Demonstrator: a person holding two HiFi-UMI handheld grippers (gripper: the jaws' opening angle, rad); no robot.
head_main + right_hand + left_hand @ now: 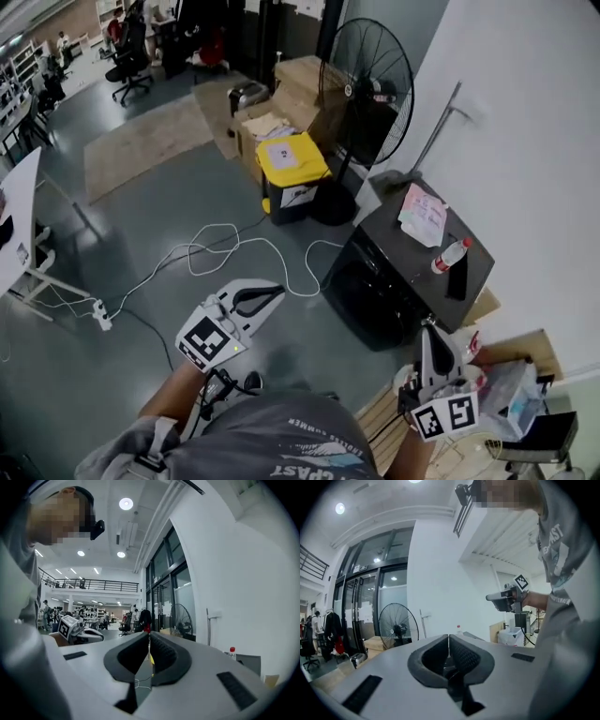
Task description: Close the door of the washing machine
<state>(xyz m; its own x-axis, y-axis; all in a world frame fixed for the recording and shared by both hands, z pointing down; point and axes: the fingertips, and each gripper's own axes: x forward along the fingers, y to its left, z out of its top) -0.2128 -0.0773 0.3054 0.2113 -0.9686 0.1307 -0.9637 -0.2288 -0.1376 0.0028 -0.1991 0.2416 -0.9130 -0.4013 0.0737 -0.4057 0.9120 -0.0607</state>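
Observation:
A dark box-shaped machine stands against the white wall at right of the head view; its front is dark, and I cannot make out how its door stands. My left gripper is held level over the floor, left of the machine, jaws shut with nothing between them. My right gripper is raised just in front of the machine's near corner, also shut and empty. Each gripper shows in the other's view: the right gripper and the left gripper.
A plastic bottle, a paper sheet and a black block lie on the machine's top. A standing fan, a yellow-lidded bin, cardboard boxes and white cables lie beyond. A wooden crate with bags is at right.

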